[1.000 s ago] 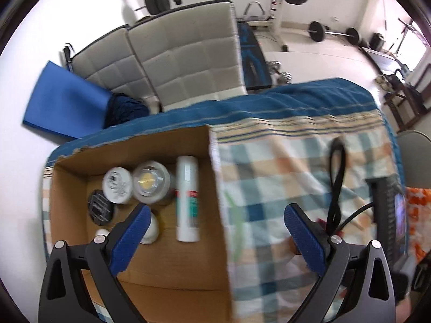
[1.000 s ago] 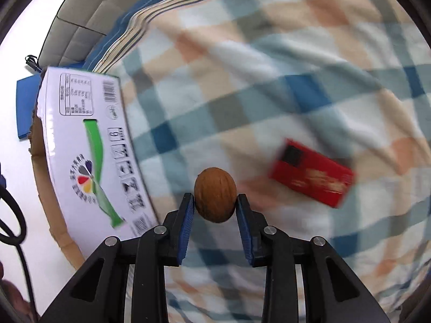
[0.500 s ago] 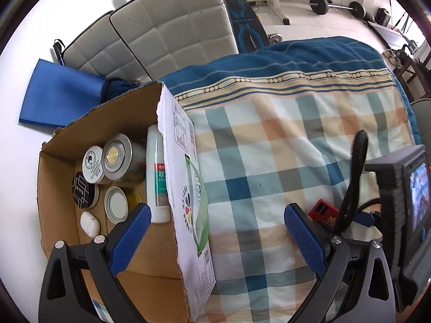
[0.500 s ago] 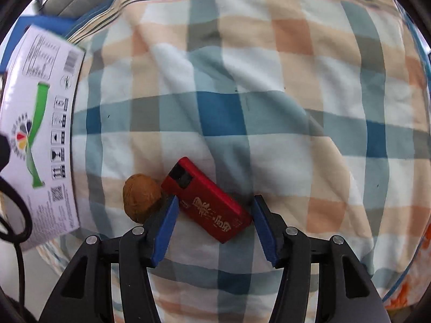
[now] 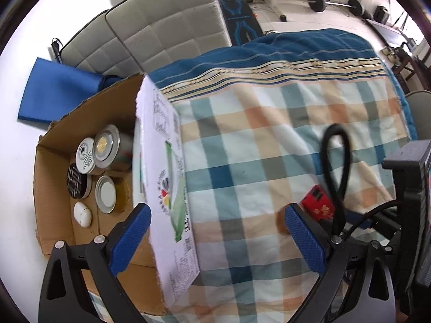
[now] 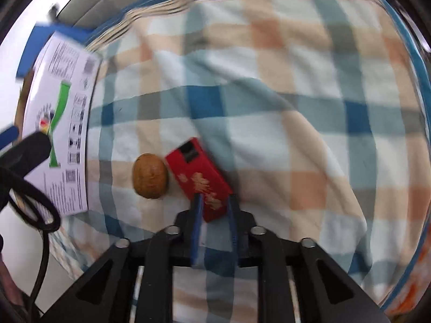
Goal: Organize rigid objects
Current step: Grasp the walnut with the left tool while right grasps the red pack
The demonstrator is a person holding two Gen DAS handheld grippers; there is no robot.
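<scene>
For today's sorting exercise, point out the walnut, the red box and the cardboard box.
walnut [image 6: 150, 175], right wrist view, middle of shell.
red box [image 6: 198, 176], right wrist view, top face.
cardboard box [image 5: 51, 188], left wrist view, left inner wall.

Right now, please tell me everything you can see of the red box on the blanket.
The red box is a small flat rectangular pack, glossy like printed card, with a black patch at its far end and pale lettering on top. It lies flat and slanted on the checked blanket. The right gripper is closed on its near end. The brown walnut sits beside it on the left, very close; whether they touch is unclear.
</scene>
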